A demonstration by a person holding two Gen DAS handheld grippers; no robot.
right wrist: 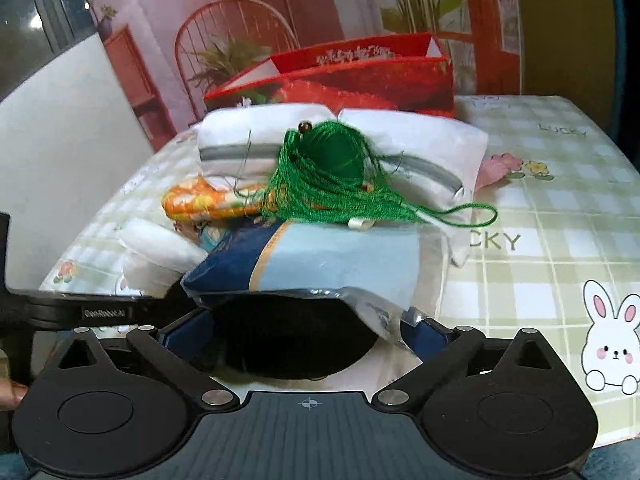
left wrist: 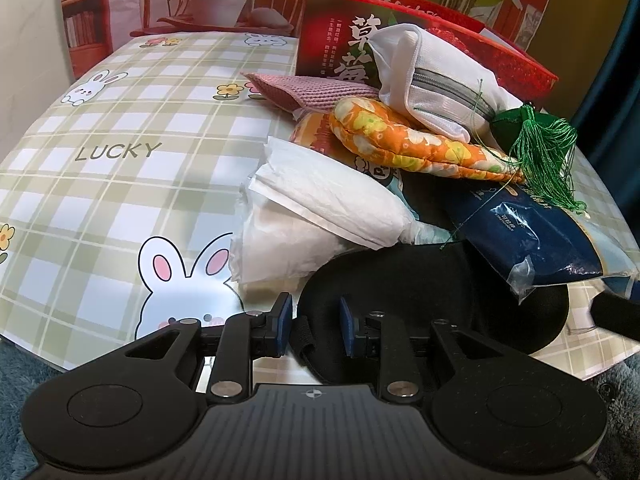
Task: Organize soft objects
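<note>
A heap of soft things lies on the checked rabbit tablecloth (left wrist: 120, 184): a black eye mask (left wrist: 420, 280), white tissue packs (left wrist: 320, 204), an orange flowered pouch (left wrist: 404, 140), a white zip pouch (left wrist: 432, 76), a green tassel sachet (left wrist: 540, 148), a blue packet (left wrist: 520, 236) and a pink knitted cloth (left wrist: 312, 90). My left gripper (left wrist: 314, 326) is partly open, its pads on either side of the mask's strap end. My right gripper (right wrist: 304, 332) is wide open around the mask's other end (right wrist: 288, 340), under the blue packet (right wrist: 320, 264). The tassel (right wrist: 332, 176) lies on top.
A red open gift box (left wrist: 420, 32) stands behind the heap; it also shows in the right wrist view (right wrist: 352, 76). A printed backdrop hangs behind the table. Blue carpet (left wrist: 24, 364) lies below the table's near edge.
</note>
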